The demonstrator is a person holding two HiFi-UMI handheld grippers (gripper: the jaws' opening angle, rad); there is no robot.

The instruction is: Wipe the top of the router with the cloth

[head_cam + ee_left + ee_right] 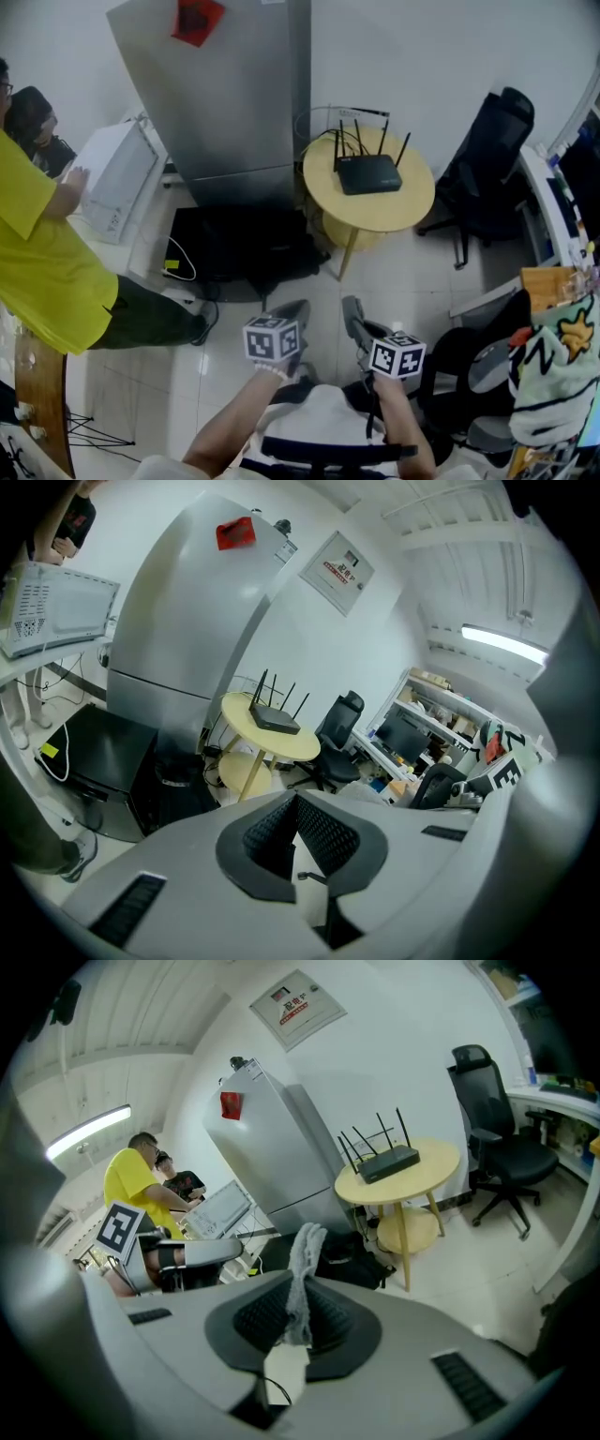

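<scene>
Office corner: router [368,173] sits on round yellow surface [412,212]. Your right gripper [298,1302], well short of router, clamps cloth [305,1241] upright, ready for wiping. Left gripper [292,829], also well short of router, is closed on nothing, so likely spare.

No wording can be read anywhere. A white framed notice [337,571] with a red heading band hangs on the wall, and its characters are too small to make out. A red tag [235,533] sits near the top edge of the grey refrigerator [178,639], with no lettering legible. The left cube [272,338] and right cube [397,355] bear black-and-white square code patterns, not letters. The router [367,173] shows a faint pale mark near its rear left corner, illegible.
</scene>
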